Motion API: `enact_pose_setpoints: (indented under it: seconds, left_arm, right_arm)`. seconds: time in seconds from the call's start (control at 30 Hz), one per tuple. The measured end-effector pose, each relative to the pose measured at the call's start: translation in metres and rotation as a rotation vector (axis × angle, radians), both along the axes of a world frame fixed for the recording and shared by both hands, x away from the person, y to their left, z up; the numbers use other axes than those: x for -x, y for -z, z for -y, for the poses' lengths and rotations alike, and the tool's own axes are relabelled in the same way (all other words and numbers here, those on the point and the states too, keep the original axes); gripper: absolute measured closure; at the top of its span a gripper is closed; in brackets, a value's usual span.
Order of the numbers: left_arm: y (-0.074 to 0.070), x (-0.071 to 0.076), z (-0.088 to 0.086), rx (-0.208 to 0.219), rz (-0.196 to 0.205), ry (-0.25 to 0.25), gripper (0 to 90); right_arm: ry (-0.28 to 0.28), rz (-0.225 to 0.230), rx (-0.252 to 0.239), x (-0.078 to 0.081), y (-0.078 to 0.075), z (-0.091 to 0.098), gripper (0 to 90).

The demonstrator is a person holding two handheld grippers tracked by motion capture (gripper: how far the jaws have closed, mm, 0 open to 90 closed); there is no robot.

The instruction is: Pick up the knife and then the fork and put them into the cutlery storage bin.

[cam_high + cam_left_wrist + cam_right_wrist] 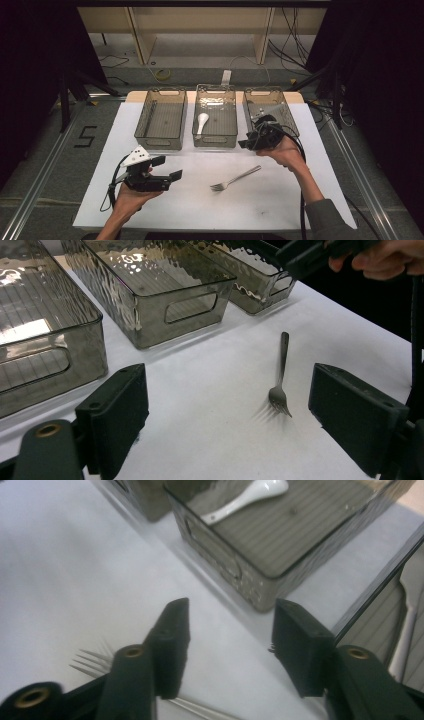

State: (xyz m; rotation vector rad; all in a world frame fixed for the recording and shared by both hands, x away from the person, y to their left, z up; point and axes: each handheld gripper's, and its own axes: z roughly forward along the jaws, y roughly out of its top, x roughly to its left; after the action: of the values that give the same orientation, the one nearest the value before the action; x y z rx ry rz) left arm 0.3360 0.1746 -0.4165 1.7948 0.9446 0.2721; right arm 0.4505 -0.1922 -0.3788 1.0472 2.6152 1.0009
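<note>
A metal fork (235, 179) lies on the white table (150, 210) right of centre, tines toward the front left. At the front left my left gripper (167, 168) is open and aimed at the fork (280, 385), which lies farther out on the table, in line with the gap between its wide jaws (227, 385). My right gripper (248, 142) hovers at the near end of the right bin (287, 112), above and behind the fork. Its jaws (231, 610) stand open with nothing between them, and the fork tines (92, 662) show below its left jaw.
Three clear grey bins stand in a row at the back: the left bin (162, 120), the middle bin (216, 135) with a white spoon (201, 121) in it, and the right bin. A pale utensil (406, 625) lies in the right bin. Cables trail from both grippers.
</note>
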Motion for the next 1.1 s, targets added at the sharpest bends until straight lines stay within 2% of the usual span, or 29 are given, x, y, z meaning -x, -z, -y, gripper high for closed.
enact_pose_setpoints:
  seconds: [0.1,0.27,0.4,0.43,0.5,0.57,0.67,1.1]
  left_arm:
    - [0.0,0.0,0.0,0.004,0.003,0.0,15.5]
    - [-0.001,0.0,-0.001,0.007,0.015,0.001,15.5]
    - [-0.001,0.001,-0.001,0.007,0.019,0.002,15.5]
    - [-0.001,0.001,0.0,0.01,0.022,0.002,15.5]
    - [-0.001,0.001,0.0,0.008,0.023,0.005,15.5]
    - [-0.001,0.001,0.0,0.008,0.024,0.003,15.5]
    - [-0.001,0.0,0.001,0.007,0.023,0.004,15.5]
    - [-0.002,-0.001,0.001,0.009,0.033,-0.002,15.5]
  right_arm:
    - [0.007,-0.004,0.0,0.003,0.012,0.001,57.1]
    - [0.032,0.015,-0.008,0.012,0.03,0.006,65.1]
    - [0.06,0.034,-0.047,0.02,0.042,0.012,71.4]
    - [0.059,0.031,-0.043,0.021,0.045,0.014,71.5]
    - [0.058,0.025,-0.021,0.023,0.048,0.017,73.5]
    - [0.063,0.025,-0.043,0.025,0.049,0.023,76.0]
    - [0.079,0.03,-0.047,0.026,0.05,0.027,80.6]
    - [0.075,0.009,0.006,0.024,0.069,0.021,90.0]
